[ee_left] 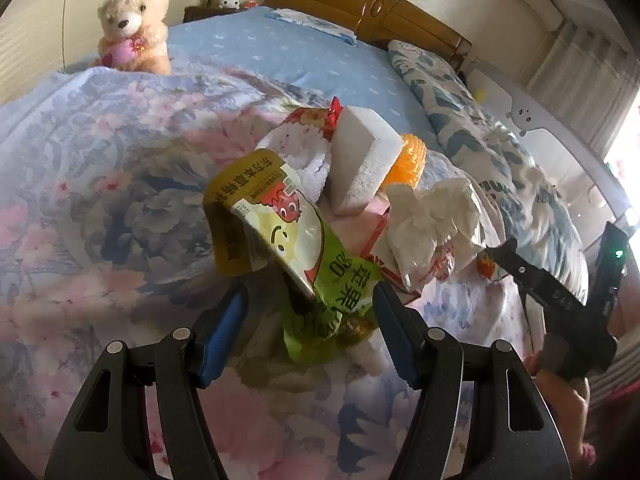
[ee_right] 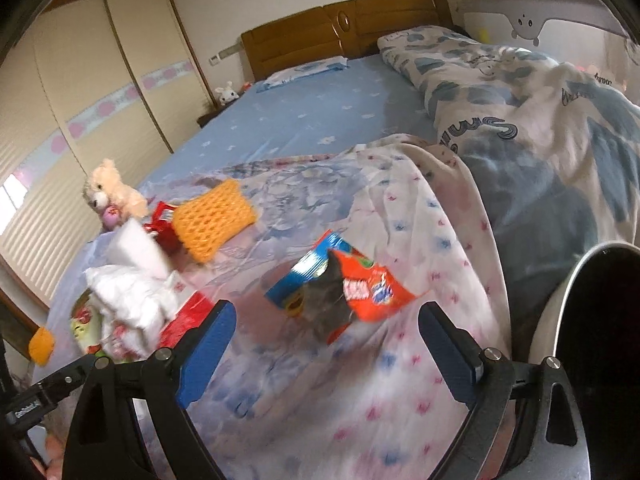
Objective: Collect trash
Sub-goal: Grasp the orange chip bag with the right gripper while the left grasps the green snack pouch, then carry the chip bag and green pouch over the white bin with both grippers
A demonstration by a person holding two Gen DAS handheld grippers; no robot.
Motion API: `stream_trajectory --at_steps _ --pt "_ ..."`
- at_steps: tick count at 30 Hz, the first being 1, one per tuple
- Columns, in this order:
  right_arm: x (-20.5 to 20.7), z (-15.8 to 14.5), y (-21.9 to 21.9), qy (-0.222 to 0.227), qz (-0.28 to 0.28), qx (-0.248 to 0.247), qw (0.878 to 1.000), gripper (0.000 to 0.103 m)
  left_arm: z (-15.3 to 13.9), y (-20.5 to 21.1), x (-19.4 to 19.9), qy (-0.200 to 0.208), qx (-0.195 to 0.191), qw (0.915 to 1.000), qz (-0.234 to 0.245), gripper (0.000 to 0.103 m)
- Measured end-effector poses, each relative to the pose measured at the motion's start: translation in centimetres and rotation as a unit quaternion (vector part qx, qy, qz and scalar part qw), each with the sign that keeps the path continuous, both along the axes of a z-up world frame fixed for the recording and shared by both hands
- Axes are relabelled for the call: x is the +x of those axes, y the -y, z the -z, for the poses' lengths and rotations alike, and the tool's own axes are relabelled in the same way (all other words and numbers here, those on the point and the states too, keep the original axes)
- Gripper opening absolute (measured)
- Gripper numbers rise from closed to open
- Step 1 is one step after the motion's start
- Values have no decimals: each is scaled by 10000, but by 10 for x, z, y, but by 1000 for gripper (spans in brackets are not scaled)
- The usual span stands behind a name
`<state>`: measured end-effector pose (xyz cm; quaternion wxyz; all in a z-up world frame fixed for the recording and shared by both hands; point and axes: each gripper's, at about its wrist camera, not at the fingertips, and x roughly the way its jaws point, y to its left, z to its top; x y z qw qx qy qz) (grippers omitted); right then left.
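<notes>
A green and yellow drink pouch [ee_left: 280, 236] lies on the flowered quilt, its lower end between the blue pads of my left gripper [ee_left: 310, 292]. The jaws stand open and neither pad presses on it. Behind it sits a pile: a white foam block [ee_left: 360, 160], an orange foam net [ee_left: 410, 158], crumpled white tissue [ee_left: 432, 224] and red wrappers. My right gripper [ee_right: 327, 310] is wide open and holds nothing. A torn red and blue snack wrapper [ee_right: 340, 284] lies just ahead of its fingertips. The right gripper's black body [ee_left: 552, 292] shows beside the pile.
A bin with a pale rim [ee_right: 554, 320] and dark inside stands at the right. A teddy bear [ee_left: 132, 28] sits at the bed's far left edge. A bundled blue-patterned duvet [ee_right: 540, 128] lies along the right, below the wooden headboard [ee_right: 344, 28]. Wardrobe doors [ee_right: 100, 80] line the left wall.
</notes>
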<state>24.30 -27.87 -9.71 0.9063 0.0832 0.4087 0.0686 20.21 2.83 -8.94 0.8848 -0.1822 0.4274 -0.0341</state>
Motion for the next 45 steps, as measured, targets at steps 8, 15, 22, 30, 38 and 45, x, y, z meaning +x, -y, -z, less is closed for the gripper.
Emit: stream_trajectory --at_steps 8,15,22,30,38,45 --pt "12 16 9 -330 113 30 9994 26 3 5 3 107 -41 9997 205 25" --pt "-7 10 6 -203 -30 92 9997 6 -2 1 -12 225 -71 9993 296 17" --pt "-42 3 7 -139 -120 298 9994 2 -14 11 -40 364 -28 9976 591 15" --pt "-77 -4 18 -89 4 450 9989 2 -19 35 -67 383 -69 9944 987 15" --pt "-109 -10 28 -25 59 493 9988 2 -23 74 -79 413 -34 9880 1491 15" --pt "-131 -18 48 32 255 545 9982 2 -28 107 -80 468 27 9811 1879 15"
